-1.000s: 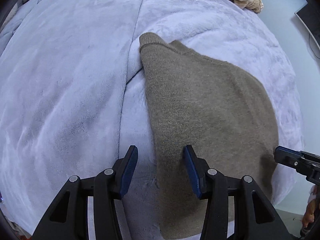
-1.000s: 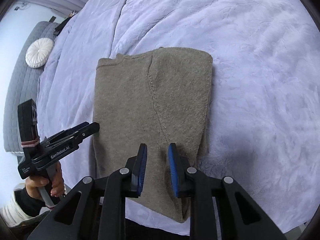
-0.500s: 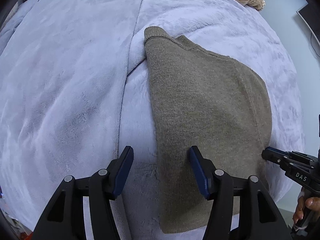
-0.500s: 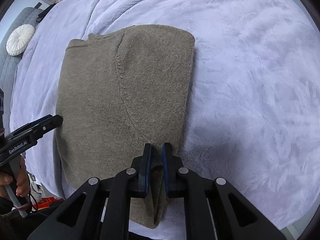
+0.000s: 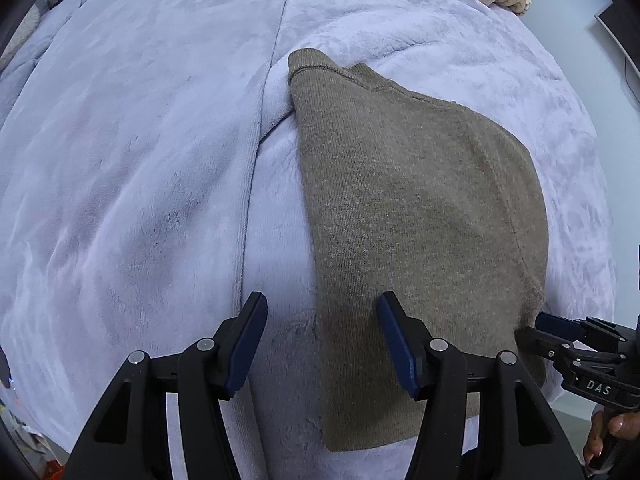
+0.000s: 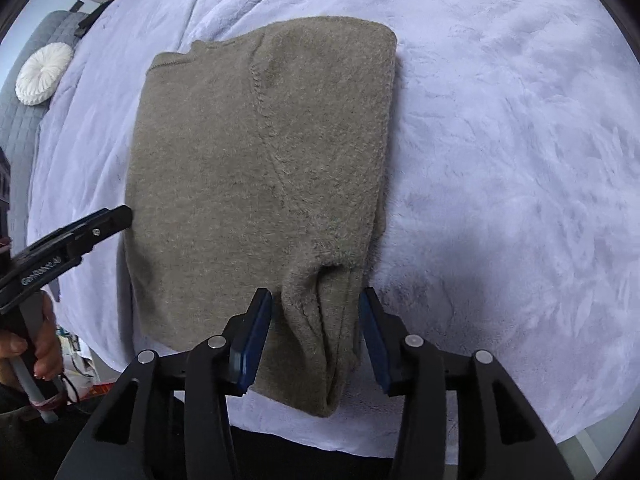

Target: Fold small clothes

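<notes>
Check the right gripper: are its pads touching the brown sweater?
Apart. The right wrist view shows the right gripper with jaws just opened, a bunched fold of the brown sweater between them and a visible gap beside each pad.

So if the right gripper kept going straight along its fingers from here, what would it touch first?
Most likely the brown sweater. The right gripper has just been opening, and a bunched fold at the sweater's near right corner lies between its spread fingers with the pads off it. Straight on leads into that fold, with the lavender blanket beneath; depth is approximate.

Olive sweater [image 5: 420,216] on lilac blanket [image 5: 140,160]
</notes>
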{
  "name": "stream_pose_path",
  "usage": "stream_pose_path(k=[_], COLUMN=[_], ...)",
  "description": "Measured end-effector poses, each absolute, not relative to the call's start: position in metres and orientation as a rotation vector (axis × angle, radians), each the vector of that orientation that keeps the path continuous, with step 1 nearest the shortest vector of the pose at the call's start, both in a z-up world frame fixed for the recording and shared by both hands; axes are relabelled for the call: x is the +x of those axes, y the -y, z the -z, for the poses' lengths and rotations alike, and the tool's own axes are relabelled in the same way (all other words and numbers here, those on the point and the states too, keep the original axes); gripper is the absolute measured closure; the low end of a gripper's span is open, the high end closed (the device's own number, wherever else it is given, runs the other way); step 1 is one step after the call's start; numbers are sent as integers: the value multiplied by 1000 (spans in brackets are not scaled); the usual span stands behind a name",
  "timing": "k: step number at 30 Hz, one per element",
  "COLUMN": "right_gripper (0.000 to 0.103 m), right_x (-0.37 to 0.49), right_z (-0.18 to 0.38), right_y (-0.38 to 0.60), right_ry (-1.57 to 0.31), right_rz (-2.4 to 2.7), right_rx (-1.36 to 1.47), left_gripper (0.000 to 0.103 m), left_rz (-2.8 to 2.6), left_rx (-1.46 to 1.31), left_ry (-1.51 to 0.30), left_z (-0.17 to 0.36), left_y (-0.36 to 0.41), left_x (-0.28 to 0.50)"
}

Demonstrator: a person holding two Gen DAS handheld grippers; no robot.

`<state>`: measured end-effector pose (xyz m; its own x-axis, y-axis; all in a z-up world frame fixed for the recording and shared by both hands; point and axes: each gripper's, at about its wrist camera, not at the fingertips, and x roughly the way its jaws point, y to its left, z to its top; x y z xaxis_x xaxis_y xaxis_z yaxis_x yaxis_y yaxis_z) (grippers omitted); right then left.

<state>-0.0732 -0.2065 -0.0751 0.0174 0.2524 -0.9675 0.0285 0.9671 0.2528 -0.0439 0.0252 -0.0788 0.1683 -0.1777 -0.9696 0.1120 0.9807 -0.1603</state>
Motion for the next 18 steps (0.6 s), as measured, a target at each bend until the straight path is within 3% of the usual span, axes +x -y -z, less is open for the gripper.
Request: stream_pose_path(k=[6, 16, 18], right_gripper=[53, 51, 45], right_x=[-78, -81, -78], right_z=[82, 47, 39], right_y=[236, 248, 248], right_ry=[-1566, -1507, -1496], right_rz=[-79, -34, -29], right_rx=[344, 352, 343], left_gripper=[44, 44, 44], left_rz=[198, 173, 174], left_rx=[-65, -72, -72], left_ry=[-1387, -1410, -1401], left_z=[78, 74, 67], left_y=[-30, -36, -35], left_x=[-48, -48, -47])
